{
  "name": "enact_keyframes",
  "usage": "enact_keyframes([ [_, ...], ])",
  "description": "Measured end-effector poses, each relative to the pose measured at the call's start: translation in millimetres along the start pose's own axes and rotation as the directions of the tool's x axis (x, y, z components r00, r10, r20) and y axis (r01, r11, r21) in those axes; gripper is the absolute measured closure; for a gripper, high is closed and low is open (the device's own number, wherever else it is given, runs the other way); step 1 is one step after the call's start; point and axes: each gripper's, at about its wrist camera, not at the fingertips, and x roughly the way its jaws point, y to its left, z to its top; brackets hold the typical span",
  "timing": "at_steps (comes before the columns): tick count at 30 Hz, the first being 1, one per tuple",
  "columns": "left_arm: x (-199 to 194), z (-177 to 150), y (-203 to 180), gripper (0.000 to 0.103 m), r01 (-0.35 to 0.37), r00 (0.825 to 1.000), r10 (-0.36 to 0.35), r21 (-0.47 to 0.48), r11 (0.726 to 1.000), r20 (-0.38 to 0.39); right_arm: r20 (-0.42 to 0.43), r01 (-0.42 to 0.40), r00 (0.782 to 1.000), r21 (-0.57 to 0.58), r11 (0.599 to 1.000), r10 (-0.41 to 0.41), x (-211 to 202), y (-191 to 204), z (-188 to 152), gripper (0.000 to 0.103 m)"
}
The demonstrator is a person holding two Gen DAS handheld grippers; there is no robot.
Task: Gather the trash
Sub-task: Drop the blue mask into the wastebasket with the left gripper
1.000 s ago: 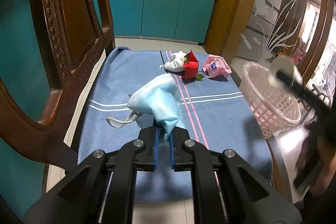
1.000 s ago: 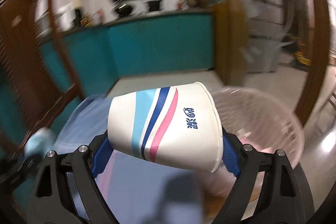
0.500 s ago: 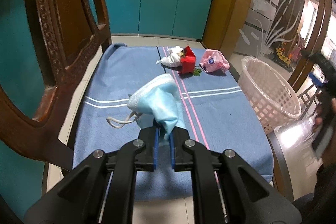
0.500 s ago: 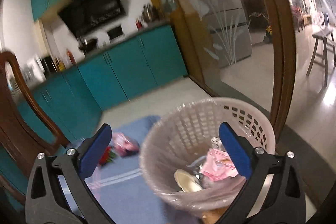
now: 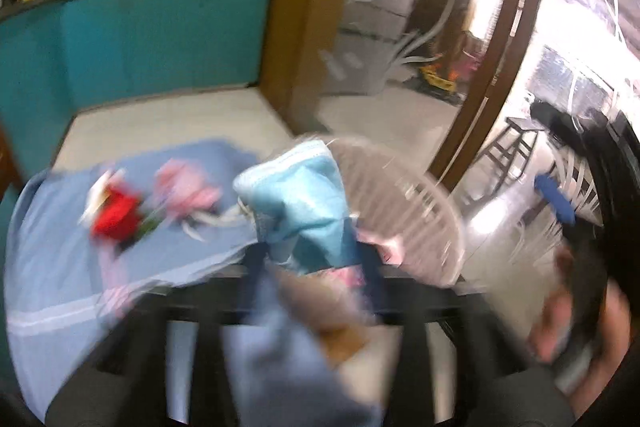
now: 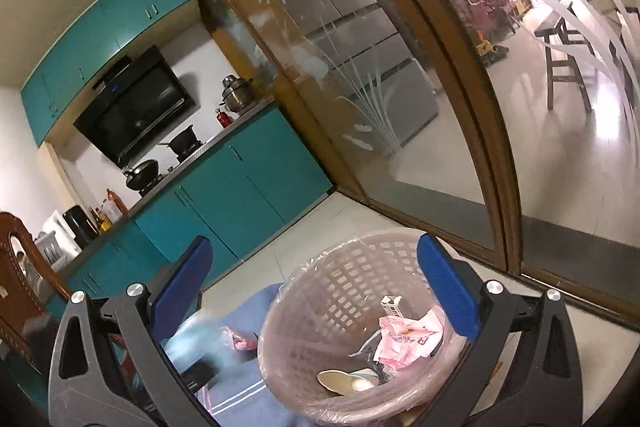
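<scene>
The left wrist view is blurred by motion. My left gripper (image 5: 312,251) is opening, and the light blue face mask (image 5: 296,195) stands loose between its spread fingers, right at the near rim of the pink basket (image 5: 420,211). My right gripper (image 6: 314,247) stands wide open and empty above the basket (image 6: 344,279). Inside the basket lie the paper cup (image 6: 348,381) and pink wrappers (image 6: 408,339). The mask (image 6: 192,339) shows as a blue blur left of the basket.
On the blue tablecloth (image 5: 52,267) lie a red carton (image 5: 116,215), a pink wrapper (image 5: 184,191) and a white tissue (image 5: 100,191). Teal cabinets (image 6: 240,195) stand behind, a glass partition (image 6: 360,67) to the right, and a carved chair (image 6: 16,267) at far left.
The left gripper swung right from over the cloth to the basket and its jaws parted from the mask. The right gripper let the cup drop into the basket and rolled.
</scene>
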Motion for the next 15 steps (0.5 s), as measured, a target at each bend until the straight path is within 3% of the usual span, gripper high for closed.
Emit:
enact_keyframes([
  [1, 10.9, 8.2, -12.1, 0.012, -0.068, 0.997, 0.067, 0.033, 0.997, 0.026, -0.001, -0.002, 1.0, 0.003, 1.0, 0.002, 0.9, 0.9, 0.1, 0.003],
  [3, 21.2, 8.2, -19.7, 0.012, -0.139, 0.99, 0.138, 0.053, 0.989, 0.017, -0.016, -0.015, 1.0, 0.002, 1.0, 0.015, 1.5, 2.1, -1.4, 0.003],
  [6, 11.5, -8.0, -8.3, 0.012, -0.148, 0.989, 0.148, 0.049, 0.988, -0.007, -0.047, -0.045, 0.998, -0.02, 0.999, 0.044, 2.1, 9.8, -4.2, 0.003],
  [12, -80.8, -63.4, 64.5, 0.011, -0.299, 0.954, 0.299, -0.022, 0.954, 0.022, -0.127, -0.125, 0.986, -0.149, 0.981, 0.106, -2.3, 51.6, -32.6, 0.003],
  [15, -129.9, -89.5, 103.9, 0.009, -0.354, 0.932, 0.36, -0.104, 0.929, 0.041, -0.217, -0.206, 0.965, -0.263, 0.943, 0.151, -6.1, 89.1, -60.6, 0.003],
])
